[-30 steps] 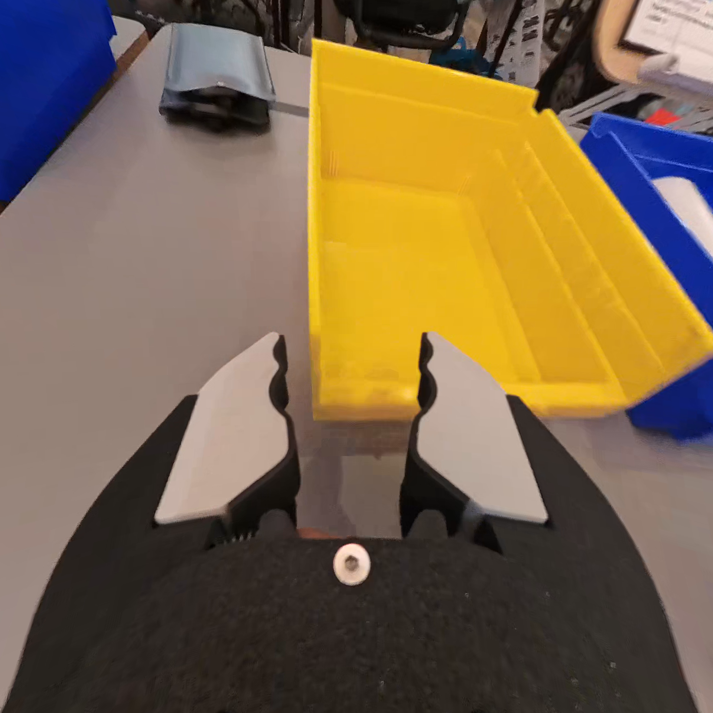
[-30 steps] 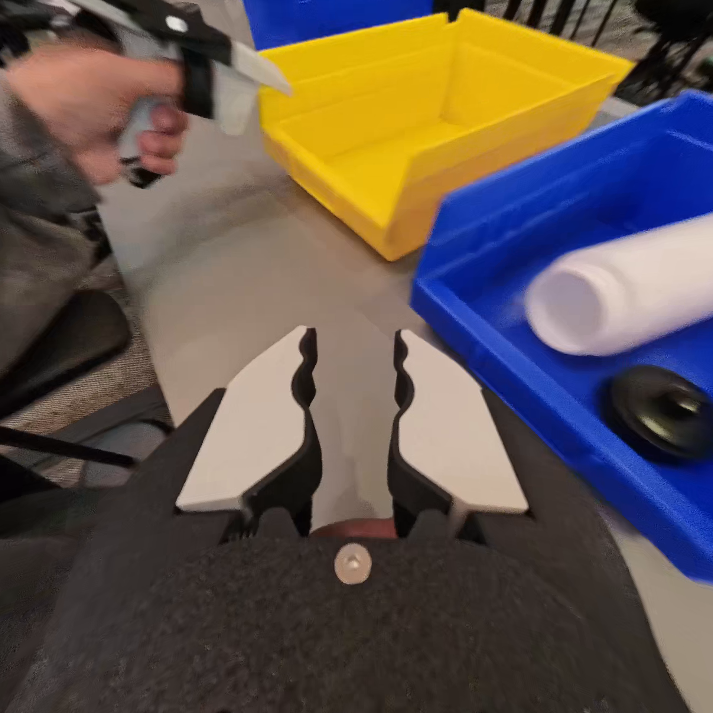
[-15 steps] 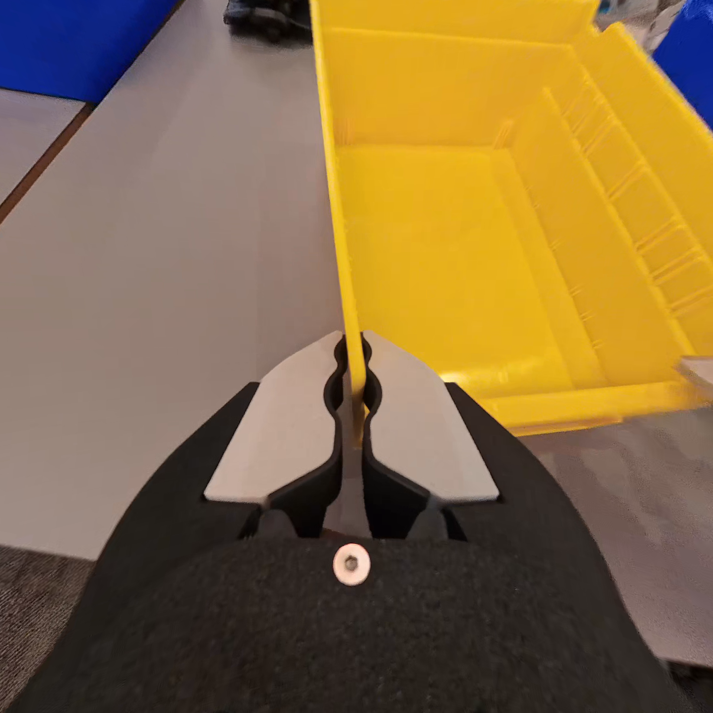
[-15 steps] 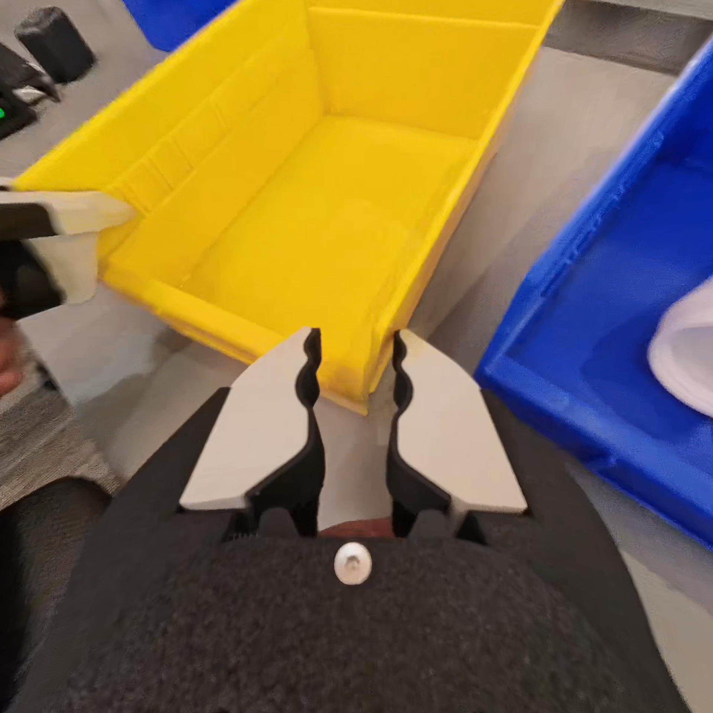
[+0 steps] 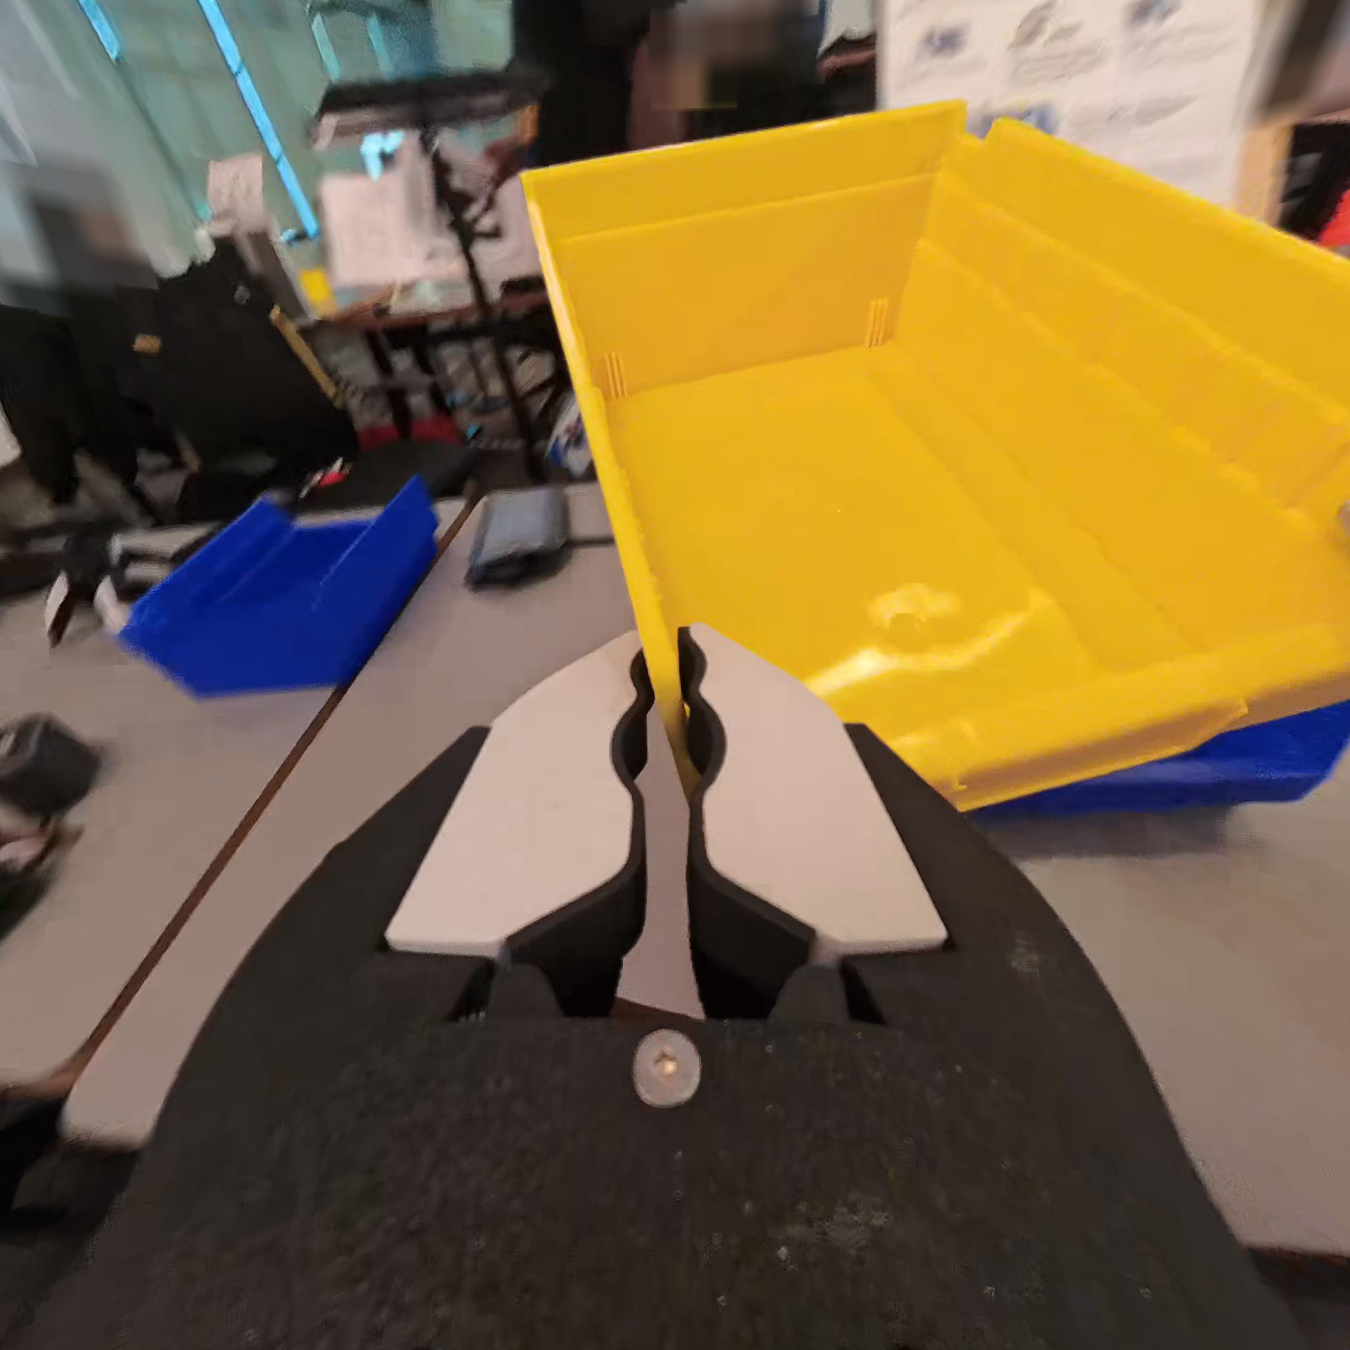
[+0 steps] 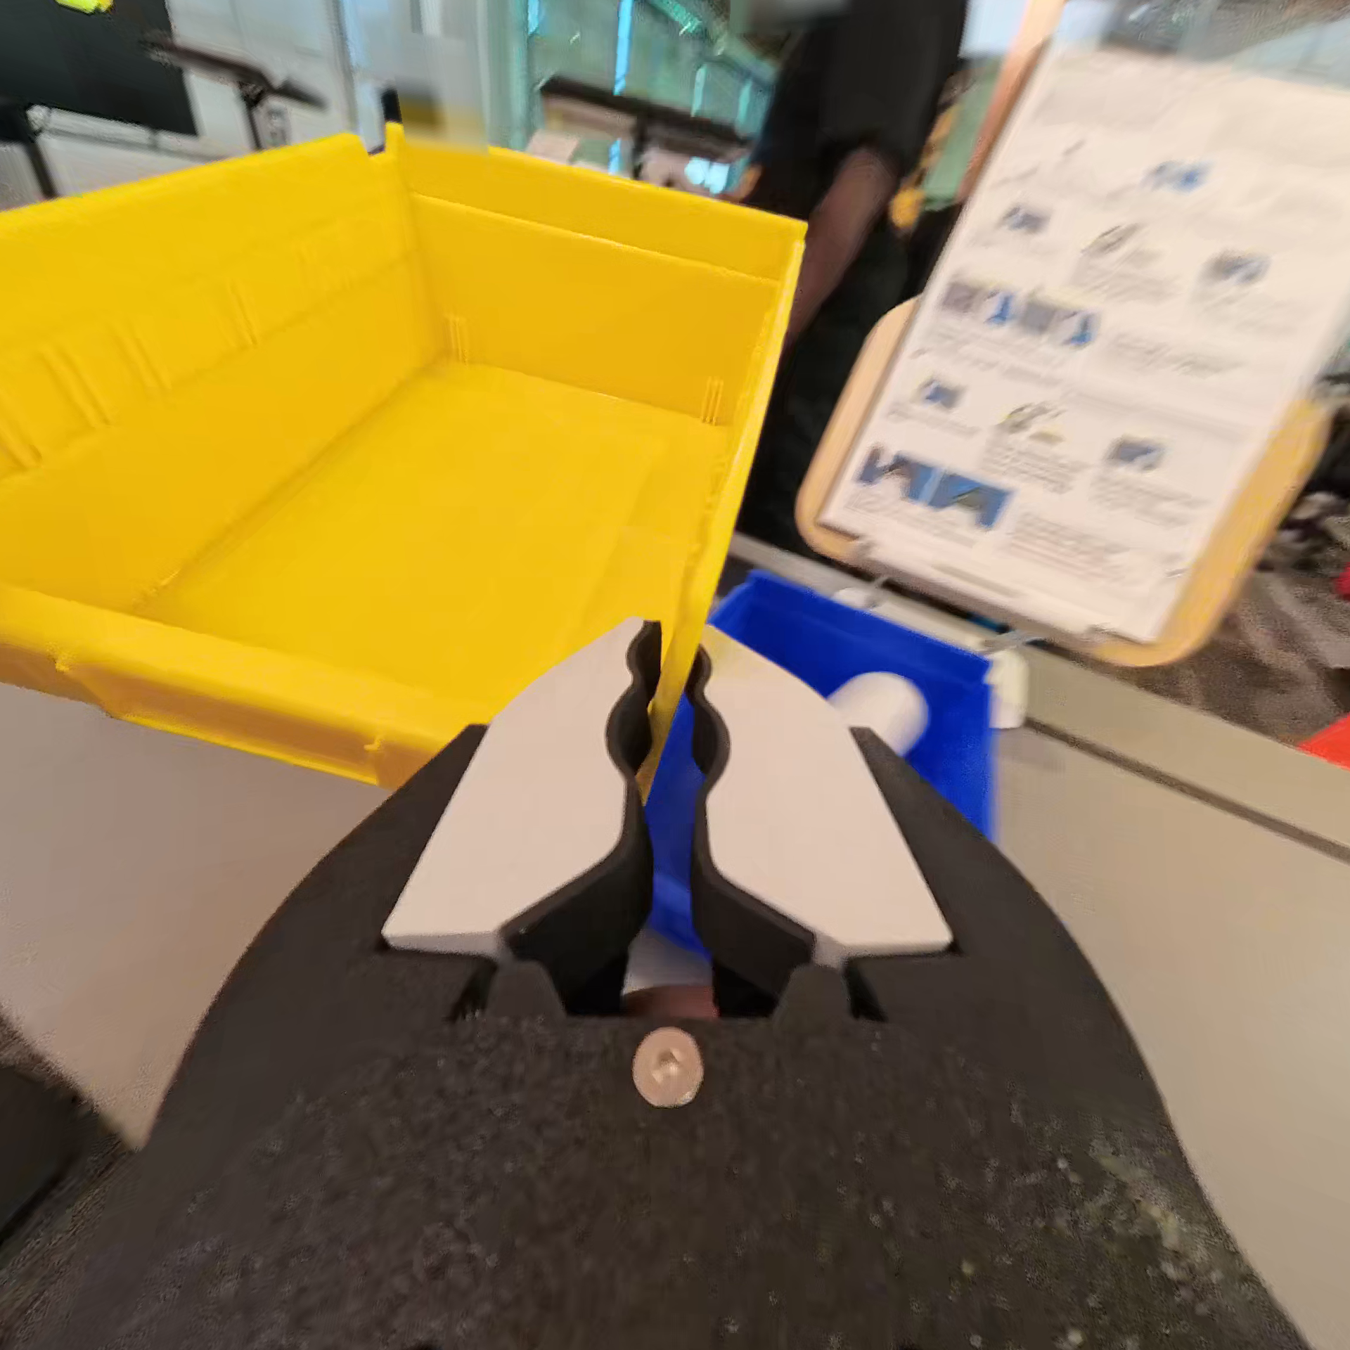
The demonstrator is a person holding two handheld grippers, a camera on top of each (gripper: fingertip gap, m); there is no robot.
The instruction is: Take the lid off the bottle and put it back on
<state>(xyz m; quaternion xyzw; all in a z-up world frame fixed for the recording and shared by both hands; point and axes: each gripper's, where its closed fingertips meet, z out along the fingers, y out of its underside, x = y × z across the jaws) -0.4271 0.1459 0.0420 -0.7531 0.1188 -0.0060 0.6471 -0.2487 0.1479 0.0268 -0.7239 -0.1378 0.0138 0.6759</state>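
Both grippers lift yellow bin; bottle still in blue bin.

Left gripper [image 5: 663, 661] and right gripper [image 6: 676, 657] each pinch a side wall of the one empty yellow bin [image 6: 438, 511]. One white bottle [image 6: 880, 712], lying at 1 o'clock in blue bin [image 6: 950, 730], looks light, rigid, smooth: grasp mid-body. Second blue bin [image 5: 292, 584] at 10 o'clock. Lid unseen.

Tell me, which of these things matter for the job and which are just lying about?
In use: left tool, right tool, yellow bin they grip, white bottle, its blue bin.
Lying about: far blue bin, grey pouch, clipboard.
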